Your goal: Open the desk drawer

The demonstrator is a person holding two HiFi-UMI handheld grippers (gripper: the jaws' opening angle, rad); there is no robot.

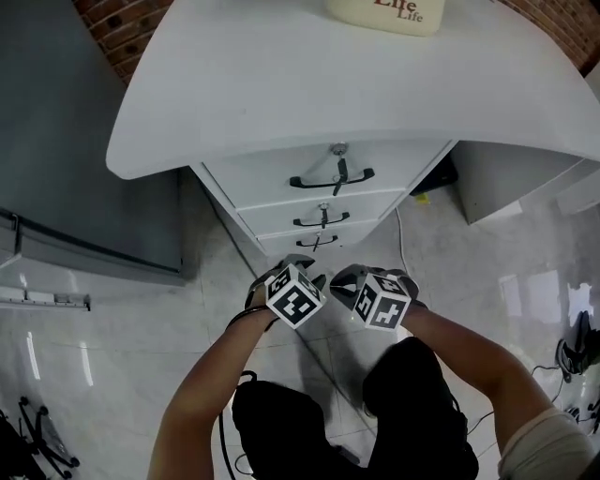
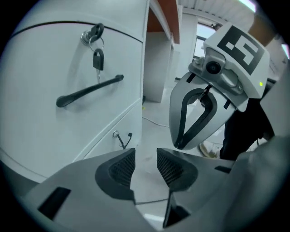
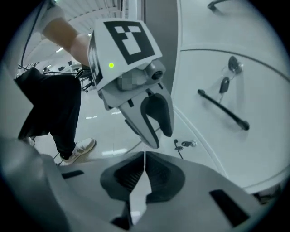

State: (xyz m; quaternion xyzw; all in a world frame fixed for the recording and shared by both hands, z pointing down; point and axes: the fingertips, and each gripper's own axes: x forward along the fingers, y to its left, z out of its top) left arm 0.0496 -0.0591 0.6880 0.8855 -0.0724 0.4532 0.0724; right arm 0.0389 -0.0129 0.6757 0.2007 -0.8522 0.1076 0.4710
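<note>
A white desk pedestal has three drawers; the top drawer (image 1: 272,173) carries a black bar handle (image 1: 331,178) with a key (image 1: 339,167) hanging from its lock. Both grippers hang side by side in front of the lowest drawer, clear of it. My left gripper (image 1: 296,264) is open, with nothing between its ribbed pads (image 2: 118,168); the handle (image 2: 89,91) lies up and to its left. My right gripper (image 1: 345,278) is shut, pads together on nothing (image 3: 144,170); the handle (image 3: 223,109) is off to its right.
A cream box (image 1: 386,14) sits on the curved white desk top (image 1: 281,84). A grey cabinet (image 1: 75,141) stands to the left. A cable (image 1: 401,246) trails over the glossy floor beside the pedestal. The person's legs and a shoe (image 3: 77,149) are below.
</note>
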